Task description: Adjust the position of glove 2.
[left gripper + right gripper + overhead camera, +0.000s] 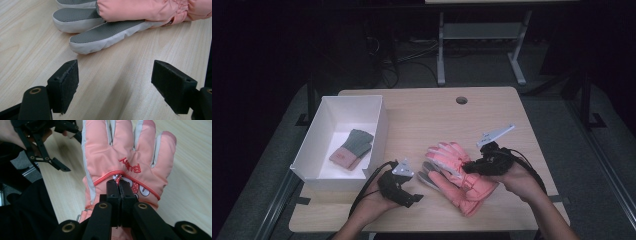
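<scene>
high view: taking the pink gloves [460,175] as the landmark, they lie stacked on the wooden table [507,120], right of its centre, cuffs toward the person and fingers pointing away to the left. nearest the camera, two bare hands come in from the bottom edge. the left hand [374,200] holds the left gripper [412,199] just left of the gloves, low over the table and apart from them. the right hand [519,181] holds the right gripper [468,168] on top of the gloves, at about mid-length.

left gripper view: the jaws stand wide apart with bare table between them; the grey-palmed fingers of the lower glove [110,35] lie just beyond, under the pink upper glove [140,10], not touched by the jaws.

right gripper view: the jaws are pressed together on the back of the upper glove [125,152], pinching a fold of its fabric at the red piping beside the printed patch. the left gripper [61,167] shows beyond, to the glove's left.

farther off, left of the gloves, a white box [377,120] sits at the table's left edge; a small grey and pink knitted item [352,148] lies inside. beyond the gloves, a round hole [461,100] marks the table's far edge.
</scene>
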`<state>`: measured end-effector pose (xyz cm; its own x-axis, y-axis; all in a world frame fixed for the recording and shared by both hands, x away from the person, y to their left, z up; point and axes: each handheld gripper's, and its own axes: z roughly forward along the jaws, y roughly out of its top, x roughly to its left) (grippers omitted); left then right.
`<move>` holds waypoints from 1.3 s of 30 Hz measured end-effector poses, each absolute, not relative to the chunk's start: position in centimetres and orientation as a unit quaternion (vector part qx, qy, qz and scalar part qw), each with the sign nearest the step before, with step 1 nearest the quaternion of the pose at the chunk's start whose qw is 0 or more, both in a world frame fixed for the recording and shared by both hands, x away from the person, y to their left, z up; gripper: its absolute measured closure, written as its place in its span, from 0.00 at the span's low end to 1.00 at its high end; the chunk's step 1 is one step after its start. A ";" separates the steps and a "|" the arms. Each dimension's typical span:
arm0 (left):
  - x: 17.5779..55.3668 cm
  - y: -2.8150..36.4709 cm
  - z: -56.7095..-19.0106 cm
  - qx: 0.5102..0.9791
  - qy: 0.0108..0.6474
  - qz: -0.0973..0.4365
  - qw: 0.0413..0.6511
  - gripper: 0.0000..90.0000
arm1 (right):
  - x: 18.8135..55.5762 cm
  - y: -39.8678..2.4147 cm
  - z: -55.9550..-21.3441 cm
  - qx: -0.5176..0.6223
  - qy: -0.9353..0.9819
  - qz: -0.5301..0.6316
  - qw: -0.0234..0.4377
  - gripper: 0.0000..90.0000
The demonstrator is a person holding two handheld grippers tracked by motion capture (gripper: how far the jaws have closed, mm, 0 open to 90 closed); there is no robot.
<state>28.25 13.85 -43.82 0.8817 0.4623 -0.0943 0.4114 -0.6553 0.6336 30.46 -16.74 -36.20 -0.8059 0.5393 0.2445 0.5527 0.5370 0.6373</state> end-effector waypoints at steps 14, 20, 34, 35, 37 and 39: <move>28.2 13.6 -43.9 0.912 0.233 0.040 0.336 0.24 | 30.5 -14.4 -38.2 -0.291 -0.893 -0.343 0.023 0.97; 28.1 13.6 -43.9 0.912 0.232 0.040 0.335 0.24 | 30.7 -14.2 -38.9 -0.298 -0.890 -0.346 0.021 0.73; 27.8 13.6 -43.0 0.906 0.238 0.018 0.349 0.82 | 30.6 -18.5 -37.9 -0.300 -0.871 -0.386 -0.045 1.00; 27.8 13.6 -43.0 0.906 0.238 0.018 0.349 0.88 | 30.6 -19.0 -38.2 -0.304 -0.870 -0.385 -0.047 1.00; 27.4 13.1 -43.0 0.904 0.240 0.005 0.355 0.99 | 30.6 -19.9 -38.8 -0.315 -0.867 -0.382 -0.055 1.00; 27.4 12.9 -43.0 0.908 0.233 0.004 0.349 0.99 | 30.5 -20.3 -39.1 -0.320 -0.866 -0.381 -0.054 1.00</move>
<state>27.38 12.91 -42.98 0.8914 0.4257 -0.1553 0.4199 -0.6472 0.6362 30.54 -20.28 -39.06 -0.7895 0.5950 0.1503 0.5128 0.5050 0.6943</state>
